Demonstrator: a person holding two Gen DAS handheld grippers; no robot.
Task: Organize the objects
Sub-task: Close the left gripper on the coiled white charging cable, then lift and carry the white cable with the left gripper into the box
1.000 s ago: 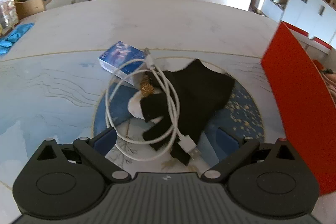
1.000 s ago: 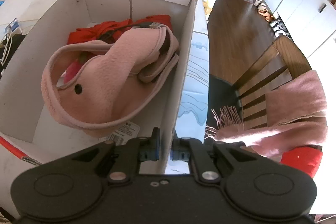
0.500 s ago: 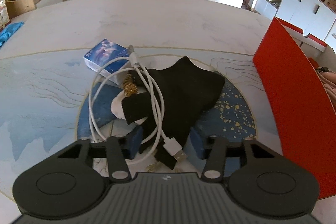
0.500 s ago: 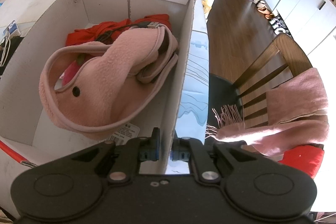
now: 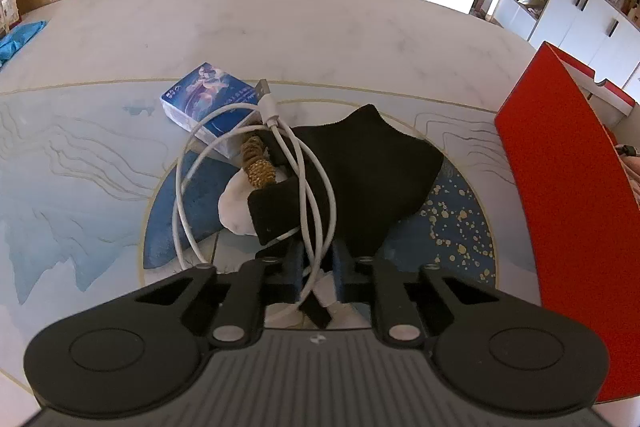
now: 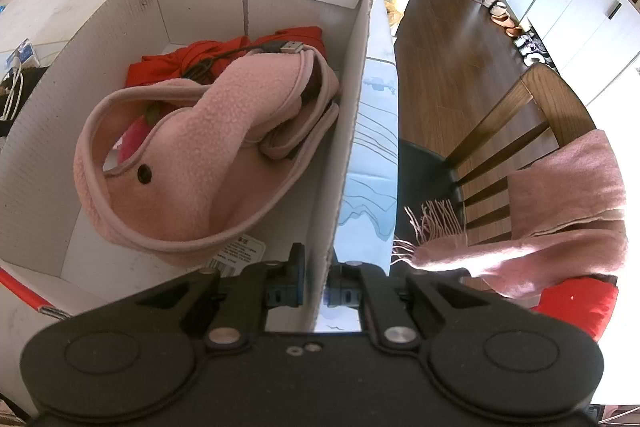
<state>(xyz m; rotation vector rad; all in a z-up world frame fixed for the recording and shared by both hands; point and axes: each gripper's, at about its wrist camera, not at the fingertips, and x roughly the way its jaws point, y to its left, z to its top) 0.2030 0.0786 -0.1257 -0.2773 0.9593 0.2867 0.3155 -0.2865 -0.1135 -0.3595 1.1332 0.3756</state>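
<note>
Item: white cable [image 5: 256,187], coiled over a black glove [image 5: 360,183] on the table [image 5: 280,27], its far plug resting on a blue card box [image 5: 208,103].

Left gripper [image 5: 316,269]: I see its jaws closing, with a crossing of two cable strands and a strip of black glove between them. I cannot tell whether the pads press yet.

Right gripper [image 6: 316,285]: narrow, clamped on the side wall of the white box [image 6: 352,131], which already holds a pink fleece piece [image 6: 200,163] and red cloth [image 6: 224,51].

Risk 1: I judge the glove may lift with the cable, since its cloth lies in the bite.

Risk 2: only the near strands are caught; the loose loop may trail, snag the gold ornament [image 5: 258,167] or drag the card box.

Risk 3: a thin cable may slip out of a partial pinch on the way to the box.

Risk 4: if my right hold slackens, the box may shift on arrival.
</note>
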